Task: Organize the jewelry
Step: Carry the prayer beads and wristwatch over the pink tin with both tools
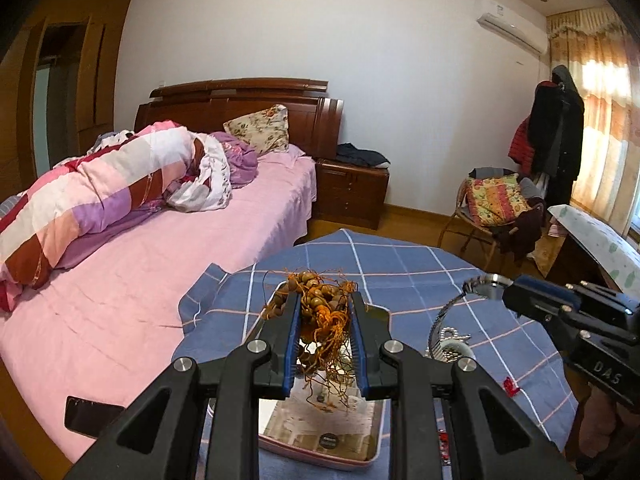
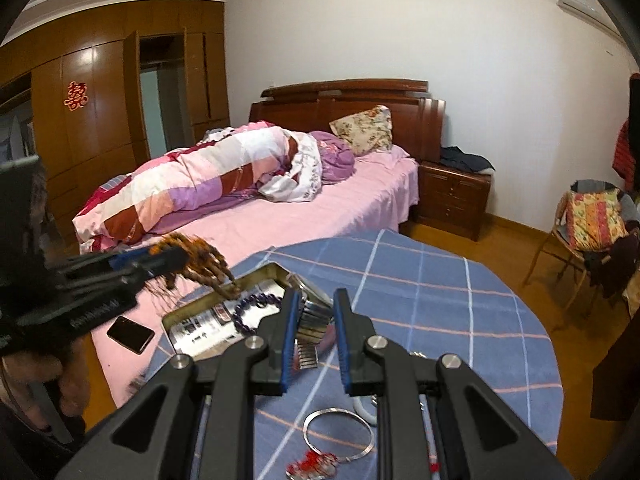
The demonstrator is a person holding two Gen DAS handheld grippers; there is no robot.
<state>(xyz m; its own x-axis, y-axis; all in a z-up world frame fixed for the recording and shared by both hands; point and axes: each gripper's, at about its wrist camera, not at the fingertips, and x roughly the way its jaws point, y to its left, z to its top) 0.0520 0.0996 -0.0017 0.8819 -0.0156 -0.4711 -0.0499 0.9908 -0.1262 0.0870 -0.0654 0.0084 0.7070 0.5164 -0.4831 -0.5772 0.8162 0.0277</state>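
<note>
Bare checked tabletop [image 2: 440, 300] is lying open beyond the right tool [image 2: 316, 344]; the metal tin [image 2: 200, 308] and left tool [image 2: 160, 260] are crowding its left, a silver bangle [image 2: 340, 432] lying below.

A shiny tin [image 2: 188, 312] lies open on the blue cloth with purple beads [image 2: 256, 307] inside, a brown bead tangle [image 1: 324, 304] hangs above it, and a silver watch [image 2: 310, 312] sits beside it.

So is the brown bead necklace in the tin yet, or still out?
Mostly out: the brown bead necklace hangs from the left gripper above the tin, only its lowest strand reaching inside.
</note>
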